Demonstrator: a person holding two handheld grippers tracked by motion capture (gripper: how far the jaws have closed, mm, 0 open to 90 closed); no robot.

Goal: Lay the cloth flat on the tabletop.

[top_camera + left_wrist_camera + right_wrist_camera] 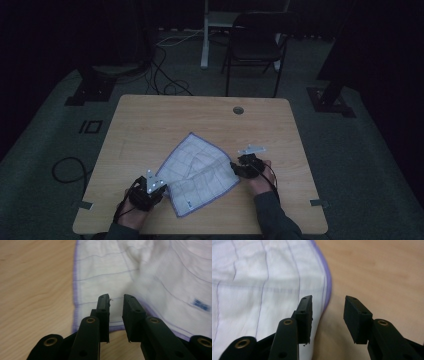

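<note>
Jaws: left gripper (116,298) standing narrowly parted, gripping nothing, over the near hem of the white cloth (199,172) | right gripper (328,305) gaping wide, straddling the opposite purple edge for a pinch | cloth lying flat on wooden table (150,117), mid-front.

Parted tongs (328,312) over cloth (262,290) edge

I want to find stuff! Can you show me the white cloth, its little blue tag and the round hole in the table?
white cloth (200,165), high view, on its middle.
blue tag (201,304), left gripper view, on the tag's middle.
round hole (238,110), high view, on the hole near the table's far edge.
</note>
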